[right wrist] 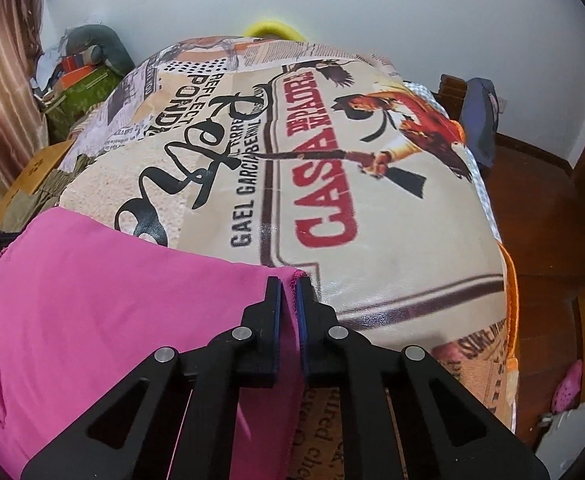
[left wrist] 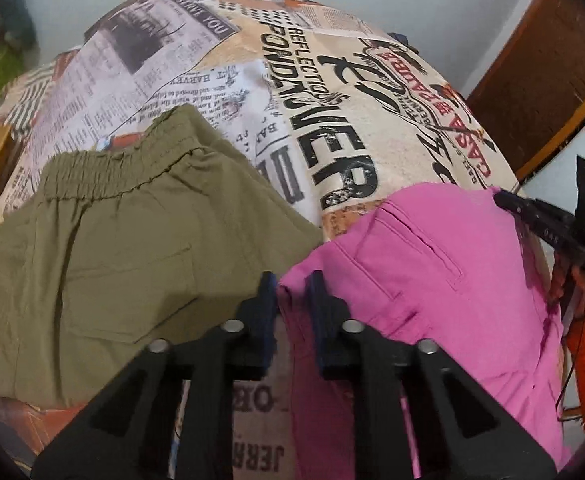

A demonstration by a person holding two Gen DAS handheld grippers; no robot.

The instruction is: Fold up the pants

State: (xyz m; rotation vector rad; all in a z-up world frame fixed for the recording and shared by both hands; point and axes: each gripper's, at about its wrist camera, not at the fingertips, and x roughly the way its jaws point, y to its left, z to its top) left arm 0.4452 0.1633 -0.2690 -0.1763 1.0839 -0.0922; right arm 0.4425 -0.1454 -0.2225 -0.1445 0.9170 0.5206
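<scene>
Pink pants (left wrist: 432, 280) lie on a bed covered with a printed blanket (left wrist: 332, 120). My left gripper (left wrist: 291, 284) is shut on the pink pants' near left edge, by the waistband with its welt pocket. My right gripper (right wrist: 289, 286) is shut on the pink pants (right wrist: 92, 300) at their right corner, cloth pinched between the blue pads. The right gripper also shows in the left wrist view (left wrist: 548, 224) at the pants' far right side.
Olive green pants (left wrist: 112, 240) with an elastic waist lie left of the pink ones, partly touching them. The blanket (right wrist: 372, 200) stretches ahead. A wooden floor (right wrist: 540, 208) lies right of the bed; clutter (right wrist: 80, 80) sits at the far left.
</scene>
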